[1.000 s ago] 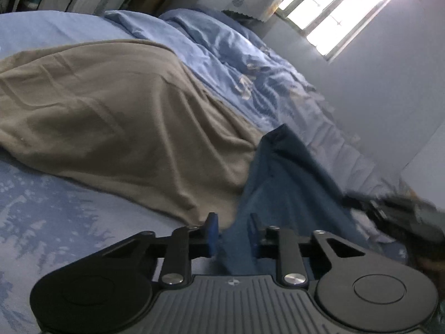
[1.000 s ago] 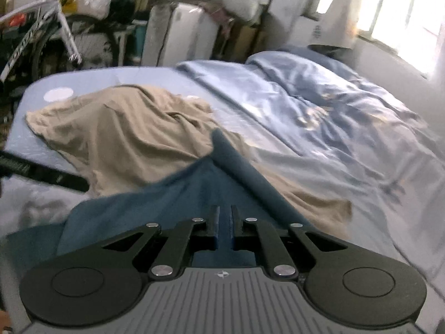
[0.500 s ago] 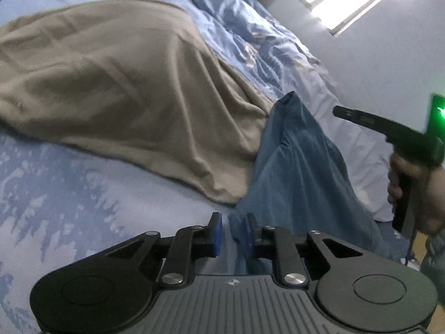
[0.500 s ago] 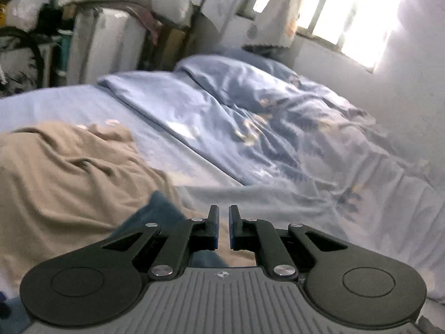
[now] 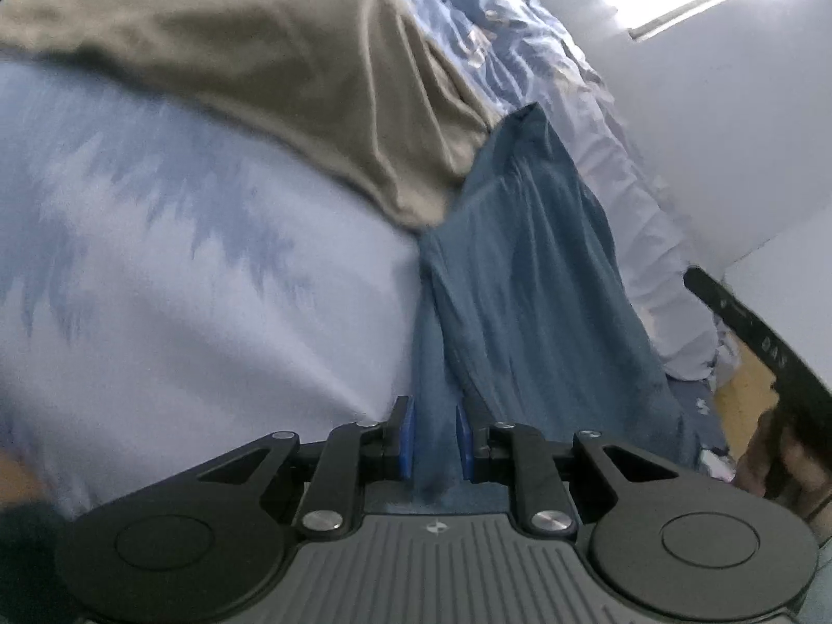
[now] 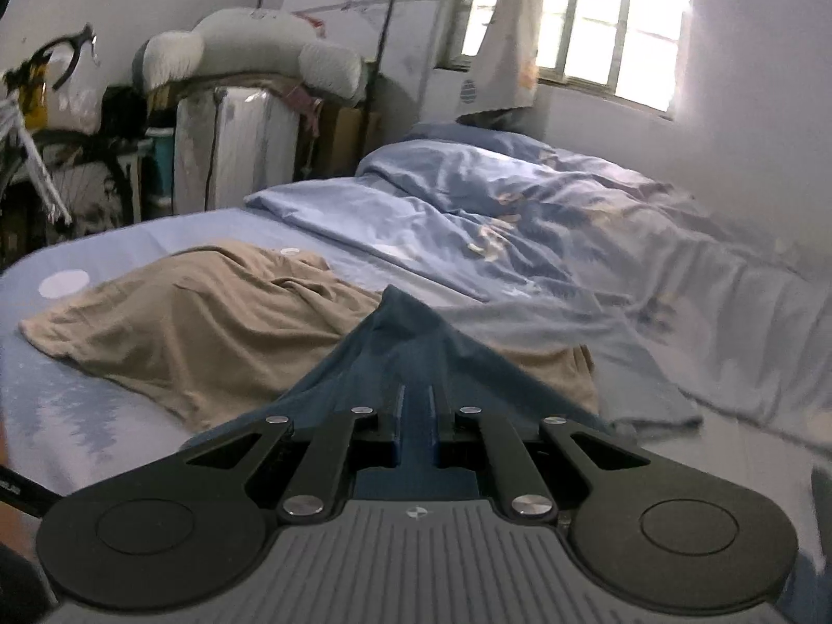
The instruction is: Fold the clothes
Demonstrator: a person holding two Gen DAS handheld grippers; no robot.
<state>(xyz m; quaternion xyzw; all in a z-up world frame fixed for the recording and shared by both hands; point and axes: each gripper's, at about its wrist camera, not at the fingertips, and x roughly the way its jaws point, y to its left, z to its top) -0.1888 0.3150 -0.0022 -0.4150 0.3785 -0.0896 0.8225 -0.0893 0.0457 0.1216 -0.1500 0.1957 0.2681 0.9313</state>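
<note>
A dark blue garment (image 5: pixel 525 270) lies stretched over the bed, partly on top of a tan garment (image 5: pixel 291 67). My left gripper (image 5: pixel 436 411) is shut on a bunched edge of the blue garment, which runs up between its blue pads. In the right wrist view my right gripper (image 6: pixel 414 398) is shut on another edge of the blue garment (image 6: pixel 411 343), which rises to a peak ahead of the fingers. The tan garment (image 6: pixel 203 322) spreads to the left there. The other gripper's black body (image 5: pixel 754 333) and a hand show at the left wrist view's right edge.
The bed has a light blue patterned sheet (image 5: pixel 182 260) and a crumpled blue duvet (image 6: pixel 546 223) along the wall side under a window (image 6: pixel 598 15). A bicycle (image 6: pixel 36 166), a white appliance (image 6: pixel 234 145) and stacked cushions (image 6: pixel 249 47) stand beyond the bed's far end.
The left gripper has swung left and dipped, so more bare sheet fills its view. The right gripper swung back leftward, bringing the tan garment and the raised blue fabric back in front of it.
</note>
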